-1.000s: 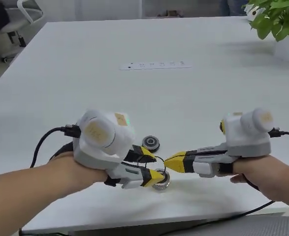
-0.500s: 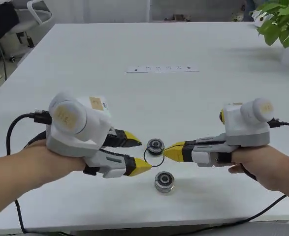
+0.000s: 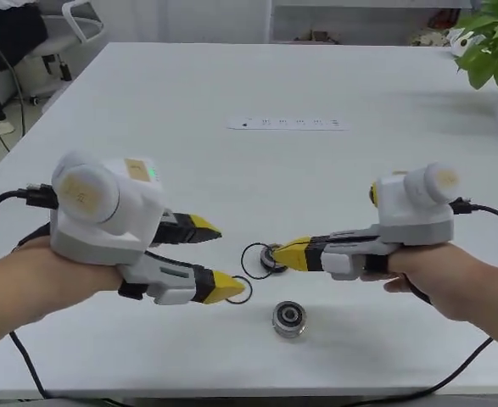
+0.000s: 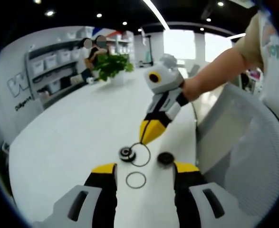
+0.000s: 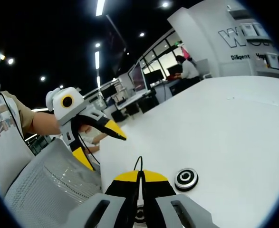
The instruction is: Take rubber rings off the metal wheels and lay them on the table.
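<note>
My right gripper is shut on a thin black rubber ring, which hangs from its tips just above the table; the ring sticks up between its closed jaws. Right behind those tips sits a metal wheel with a dark tyre. A second wheel stands nearer the front edge. My left gripper is open and holds nothing. A loose ring lies flat on the table between its jaws, by the lower jaw. The left gripper view also shows both wheels.
The white table stretches far back, with a flat white power strip at its middle. A potted green plant stands at the far right corner. Office chairs stand off the far left corner. Cables trail from both grippers.
Both grippers met at the near wheel a second ago. The right one has since pulled away holding a ring. The left has drawn back to the left, and a ring lies by its lower jaw.
</note>
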{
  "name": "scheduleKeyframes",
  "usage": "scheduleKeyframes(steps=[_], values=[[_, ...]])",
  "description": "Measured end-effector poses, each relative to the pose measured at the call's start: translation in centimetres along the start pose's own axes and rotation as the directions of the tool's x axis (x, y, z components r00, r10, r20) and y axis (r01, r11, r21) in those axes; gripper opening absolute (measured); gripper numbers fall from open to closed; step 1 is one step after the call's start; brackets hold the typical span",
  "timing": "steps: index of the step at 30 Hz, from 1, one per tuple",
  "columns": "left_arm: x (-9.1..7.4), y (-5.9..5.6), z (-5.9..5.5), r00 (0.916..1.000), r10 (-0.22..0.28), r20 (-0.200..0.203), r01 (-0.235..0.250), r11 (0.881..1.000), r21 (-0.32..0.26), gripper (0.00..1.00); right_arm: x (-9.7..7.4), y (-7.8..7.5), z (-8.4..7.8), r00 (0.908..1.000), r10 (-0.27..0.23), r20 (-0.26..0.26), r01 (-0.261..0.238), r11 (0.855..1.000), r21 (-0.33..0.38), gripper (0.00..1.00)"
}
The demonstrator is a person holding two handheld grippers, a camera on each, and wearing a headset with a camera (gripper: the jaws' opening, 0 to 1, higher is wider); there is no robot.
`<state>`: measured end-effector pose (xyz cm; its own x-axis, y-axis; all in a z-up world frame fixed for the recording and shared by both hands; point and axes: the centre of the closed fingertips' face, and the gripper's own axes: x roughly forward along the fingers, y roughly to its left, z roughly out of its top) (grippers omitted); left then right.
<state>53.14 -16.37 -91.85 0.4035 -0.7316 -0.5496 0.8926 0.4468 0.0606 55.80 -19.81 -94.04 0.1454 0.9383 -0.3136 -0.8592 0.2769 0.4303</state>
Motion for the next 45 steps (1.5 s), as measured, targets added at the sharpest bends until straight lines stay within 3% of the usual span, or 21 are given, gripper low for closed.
scheduleKeyframes(steps=[15,24,33,45], values=[[-2.0,1.1,-1.7,0.9983,0.058,-0.004,-0.058,0.996,-0.065,0.63,1.7,-0.8,-0.3,0.9997,-0.015,-0.021,0.015,0.999,0.033,0.00],[-2.6,1.5,-2.4,0.9972,0.075,-0.007,-0.075,0.993,-0.093,0.72,2.7,-1.2,-1.2,0.9980,-0.023,-0.059,0.026,0.998,0.054,0.00],[-3.2,1.8,-3.2,0.9961,0.086,-0.019,-0.088,0.988,-0.129,0.74,3.6,-2.5,-2.4,0.9949,-0.029,-0.097,0.037,0.996,0.081,0.00],[-3.4,1.7,-4.2,0.9954,0.088,-0.036,-0.093,0.985,-0.145,0.75,4.2,-2.7,-4.1,0.9885,-0.026,-0.149,0.042,0.994,0.100,0.00]])
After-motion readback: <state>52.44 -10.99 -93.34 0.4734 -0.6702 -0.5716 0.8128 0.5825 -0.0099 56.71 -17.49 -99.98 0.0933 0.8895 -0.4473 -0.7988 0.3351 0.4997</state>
